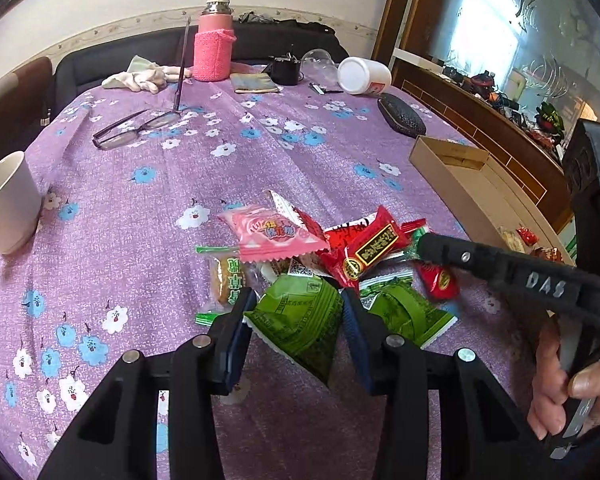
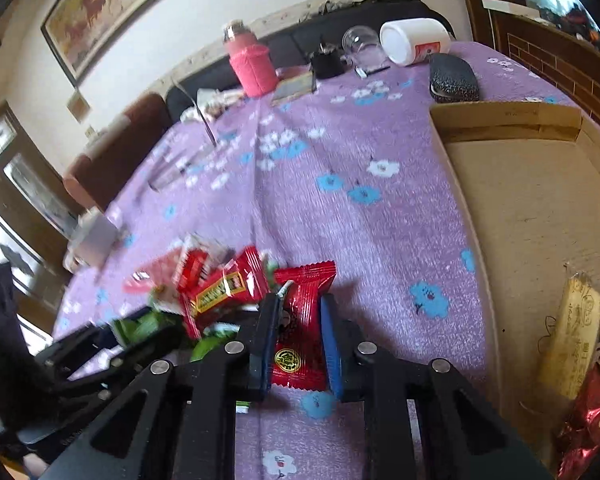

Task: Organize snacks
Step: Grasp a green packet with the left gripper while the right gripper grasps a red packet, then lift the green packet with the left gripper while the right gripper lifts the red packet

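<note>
A pile of wrapped snacks (image 1: 320,256) lies on the purple flowered tablecloth (image 1: 220,168). My left gripper (image 1: 298,320) is shut on a green snack packet (image 1: 300,320) at the near side of the pile. My right gripper (image 2: 298,334) is shut on a red snack packet (image 2: 300,320) and holds it just right of the pile (image 2: 220,288). The right gripper also shows in the left wrist view (image 1: 424,246), reaching in from the right. A cardboard box (image 2: 532,200) at the right holds a few snacks (image 2: 572,340).
A white mug (image 1: 6,204) stands at the left edge. Glasses (image 1: 136,128), a pink bottle (image 1: 214,46), a white jar (image 1: 364,76), a black case (image 1: 402,114) and cloths lie at the far side. The box also shows in the left wrist view (image 1: 472,184).
</note>
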Demonstrator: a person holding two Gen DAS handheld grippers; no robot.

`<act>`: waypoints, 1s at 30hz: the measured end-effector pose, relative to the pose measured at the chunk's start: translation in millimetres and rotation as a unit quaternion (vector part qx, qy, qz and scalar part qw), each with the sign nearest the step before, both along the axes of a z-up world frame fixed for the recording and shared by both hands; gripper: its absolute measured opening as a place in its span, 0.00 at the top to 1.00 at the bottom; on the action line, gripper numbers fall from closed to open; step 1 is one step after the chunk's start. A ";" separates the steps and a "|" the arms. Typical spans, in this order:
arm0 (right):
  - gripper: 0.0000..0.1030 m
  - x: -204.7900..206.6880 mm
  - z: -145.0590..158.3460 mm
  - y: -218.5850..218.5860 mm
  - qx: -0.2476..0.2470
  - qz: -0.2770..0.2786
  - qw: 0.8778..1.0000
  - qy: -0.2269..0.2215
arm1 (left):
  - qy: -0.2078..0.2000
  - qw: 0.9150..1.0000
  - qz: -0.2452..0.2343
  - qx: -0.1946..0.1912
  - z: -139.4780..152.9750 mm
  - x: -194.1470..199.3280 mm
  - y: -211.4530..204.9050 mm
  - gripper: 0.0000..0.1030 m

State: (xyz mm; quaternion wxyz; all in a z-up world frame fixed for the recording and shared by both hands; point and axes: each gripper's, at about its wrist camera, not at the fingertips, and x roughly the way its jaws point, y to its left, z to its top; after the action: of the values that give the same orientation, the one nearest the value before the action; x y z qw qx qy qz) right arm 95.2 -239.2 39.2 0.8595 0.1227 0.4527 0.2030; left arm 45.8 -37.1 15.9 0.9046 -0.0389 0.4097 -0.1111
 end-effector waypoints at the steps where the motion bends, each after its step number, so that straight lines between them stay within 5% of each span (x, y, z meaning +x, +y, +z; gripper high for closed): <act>1: 0.85 -1.3 2.9 -1.8 0.008 -0.002 1.000 -0.006 | -0.002 1.000 -0.001 -0.001 0.6 -0.4 0.1 0.59; 6: 0.88 -7.1 15.6 1.4 -0.013 -0.005 0.999 -0.044 | -0.018 1.000 -0.004 -0.011 6.1 -4.3 0.4 0.59; 14: 0.85 -1.7 1.7 6.8 -0.069 -0.005 0.998 -0.016 | -0.008 1.000 0.000 -0.008 2.8 -2.5 0.5 0.59; 19: 0.62 -2.9 -0.6 9.5 -0.112 -0.017 0.993 -0.025 | -0.011 1.000 0.000 -0.009 3.6 -3.7 0.9 0.59; 23: 0.59 -0.2 -8.0 12.5 -0.113 -0.005 0.994 -0.010 | -0.013 1.000 -0.002 -0.011 4.3 -4.8 0.6 0.59; 26: 0.63 -2.5 -9.9 18.9 -0.133 0.003 0.991 -0.023 | -0.018 1.000 -0.004 -0.009 6.1 -7.0 -0.8 0.59; 27: 0.77 -3.8 -10.6 19.5 -0.138 0.003 0.990 -0.027 | -0.020 1.000 -0.005 -0.008 6.7 -7.7 -1.1 0.59; 30: 0.81 -4.0 -9.1 16.8 -0.129 0.001 0.991 -0.027 | -0.027 1.000 -0.006 -0.010 9.2 -9.4 -1.5 0.59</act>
State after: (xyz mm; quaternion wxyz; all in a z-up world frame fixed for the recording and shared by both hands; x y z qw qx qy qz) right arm 91.2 -222.4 30.1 0.8800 0.0052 0.4516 0.1473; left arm 36.4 -38.6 25.2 0.9142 -0.0426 0.3842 -0.1217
